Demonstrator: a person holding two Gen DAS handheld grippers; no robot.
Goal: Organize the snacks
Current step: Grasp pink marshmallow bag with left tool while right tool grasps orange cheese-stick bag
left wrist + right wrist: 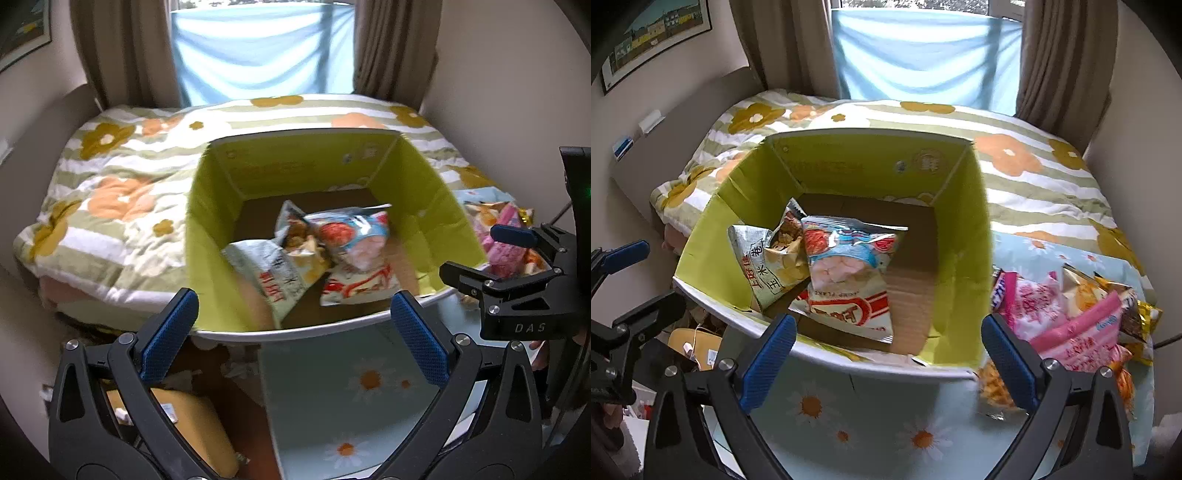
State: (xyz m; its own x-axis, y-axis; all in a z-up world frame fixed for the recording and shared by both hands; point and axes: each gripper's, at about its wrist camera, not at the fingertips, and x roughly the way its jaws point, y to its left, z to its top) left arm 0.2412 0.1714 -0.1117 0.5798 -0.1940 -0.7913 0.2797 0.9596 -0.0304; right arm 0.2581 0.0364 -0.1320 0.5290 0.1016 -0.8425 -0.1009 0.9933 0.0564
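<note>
We take the open cardboard box with the lime-green inner walls (960, 229) as our landmark; it stands on a pale blue cloth printed with daisies (871, 413), in front of a bed under a striped, flower-patterned quilt (1034, 177). Three crinkly foil snack bags (846, 273) already lie inside the box, overlapping toward its left wall, so we judge the sorting begun but far from finished. Just to the right of the box, outside its wall, a heap of loose packets, mostly pink wrappers with some golden ones (1082, 321), still waits on the cloth. Our right gripper (888, 354) hangs over the near rim of the box, its jaws spread wide and holding nothing. Our left gripper (295, 325) hovers at the same rim, jaws likewise wide and empty. What remains, as we read it, is moving that heap into the box.
</note>
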